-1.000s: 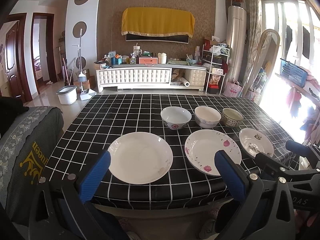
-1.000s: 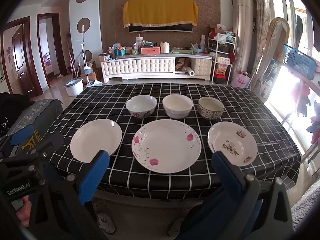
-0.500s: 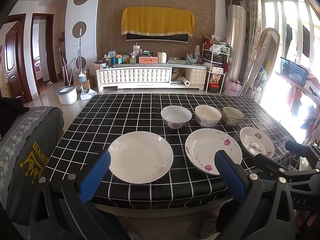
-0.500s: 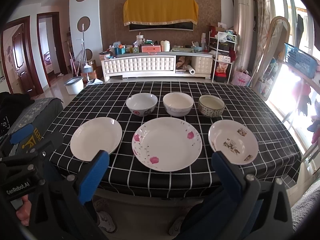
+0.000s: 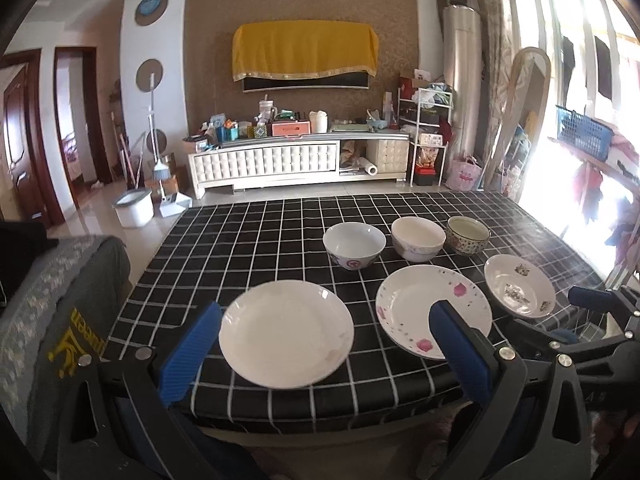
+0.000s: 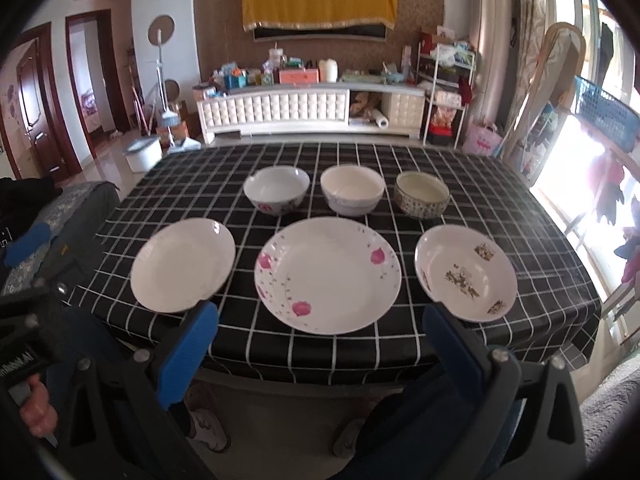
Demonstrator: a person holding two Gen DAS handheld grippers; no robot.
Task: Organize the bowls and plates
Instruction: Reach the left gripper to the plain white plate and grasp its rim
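Left wrist view: left gripper (image 5: 326,350) held wide apart, empty, hovering at the near table edge with the plain white plate (image 5: 286,333) framed between its blue pads. Right gripper (image 6: 320,350) likewise spread wide and empty, lined up on the pink-flower plate (image 6: 327,274).

Layout on the black checked tablecloth (image 6: 460,160): front row holds the plain plate, the flower plate and a small brown-motif plate (image 6: 465,272); back row holds a red-mark bowl (image 6: 277,190), a cream bowl (image 6: 352,189) and a patterned bowl (image 6: 421,194). All six sit apart; nothing stacked yet.

Risks (judgement): the plates lie flat with low rims, so a pad may skate over the glaze or push a plate toward the bowls. Front plates sit near the table edge; a nudge could send one off. The cloth may drag.

Versus 1.0 s ago: crockery unmoved. Both cameras have eased forward and slightly higher, so the plates read larger and lower in the right view. Jaw spread unchanged.
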